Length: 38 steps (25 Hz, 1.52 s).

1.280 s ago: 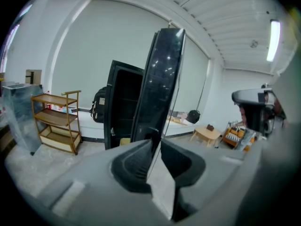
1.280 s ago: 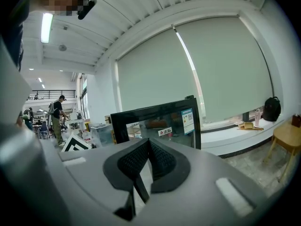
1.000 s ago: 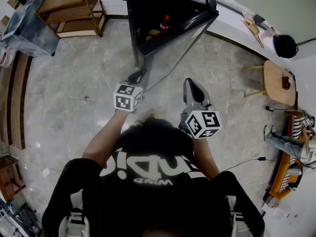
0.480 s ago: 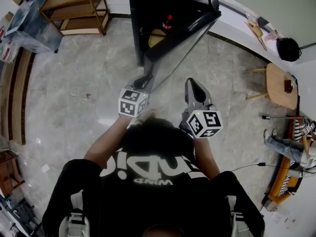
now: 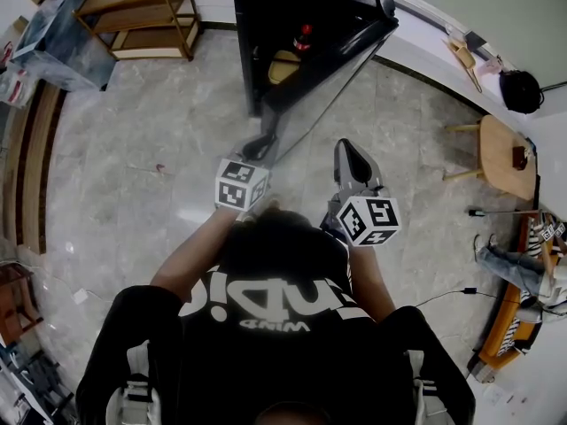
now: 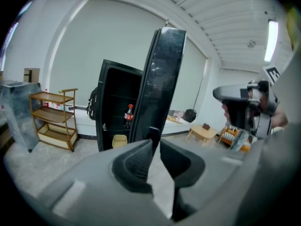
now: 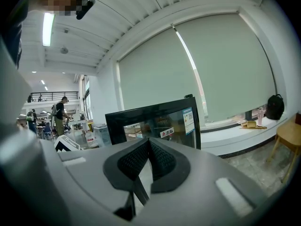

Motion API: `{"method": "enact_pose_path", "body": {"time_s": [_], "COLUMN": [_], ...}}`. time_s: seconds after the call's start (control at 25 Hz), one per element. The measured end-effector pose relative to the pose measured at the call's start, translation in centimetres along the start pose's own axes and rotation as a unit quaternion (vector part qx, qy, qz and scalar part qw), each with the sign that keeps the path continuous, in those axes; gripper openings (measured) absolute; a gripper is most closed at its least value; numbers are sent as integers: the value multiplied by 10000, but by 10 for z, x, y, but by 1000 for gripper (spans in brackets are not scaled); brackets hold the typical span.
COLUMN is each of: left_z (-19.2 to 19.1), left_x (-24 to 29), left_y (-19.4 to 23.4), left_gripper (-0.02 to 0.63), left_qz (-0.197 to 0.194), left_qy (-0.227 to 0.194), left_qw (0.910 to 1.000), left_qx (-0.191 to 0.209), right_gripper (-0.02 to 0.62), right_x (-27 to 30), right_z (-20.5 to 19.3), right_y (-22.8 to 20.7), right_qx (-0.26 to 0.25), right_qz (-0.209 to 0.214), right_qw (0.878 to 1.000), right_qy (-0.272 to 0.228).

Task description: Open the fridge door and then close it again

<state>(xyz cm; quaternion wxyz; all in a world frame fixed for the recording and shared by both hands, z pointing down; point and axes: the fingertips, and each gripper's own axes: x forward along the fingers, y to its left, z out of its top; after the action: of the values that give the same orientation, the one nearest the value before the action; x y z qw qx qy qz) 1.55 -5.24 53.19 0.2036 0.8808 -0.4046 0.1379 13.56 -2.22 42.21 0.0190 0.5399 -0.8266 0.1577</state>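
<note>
The black fridge stands ahead with its glass door swung out toward me. Inside I see a cola bottle and a yellow container. My left gripper is at the door's free edge. In the left gripper view its jaws stand nearly together, pinching the door's dark edge. My right gripper hangs to the right of the door, apart from it, shut with nothing held. In the right gripper view the door's front with stickers lies beyond the tips.
A wooden shelf unit stands at the far left beside a covered box. On the right are a round wooden table, a black bag on the white ledge, a floor cable and a seated person's legs.
The door has swung wider open toward me. My left gripper has come back and slightly right with the door's edge in it. The right gripper has barely moved.
</note>
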Motion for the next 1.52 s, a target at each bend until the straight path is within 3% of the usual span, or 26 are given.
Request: {"method": "enact_pose_path", "body": {"time_s": [0.64, 1.28, 1.52], "left_z": [6, 36, 50], "left_x": [4, 20, 29], "left_y": [20, 94, 129], "left_gripper": [66, 83, 86], "left_qz": [532, 1108, 1041], "left_qy": [-232, -354, -291], "left_qw": [9983, 9929, 9940], "left_qx": [-85, -237, -181], "right_gripper": [-2, -2, -2], "right_x": [17, 74, 108], "right_z": [6, 20, 28], "right_y": [-16, -22, -21], "right_qx": [-105, -105, -79], "right_qz": [315, 561, 527], "right_qw": [9994, 9983, 9985], "right_qy": [97, 149, 156]}}
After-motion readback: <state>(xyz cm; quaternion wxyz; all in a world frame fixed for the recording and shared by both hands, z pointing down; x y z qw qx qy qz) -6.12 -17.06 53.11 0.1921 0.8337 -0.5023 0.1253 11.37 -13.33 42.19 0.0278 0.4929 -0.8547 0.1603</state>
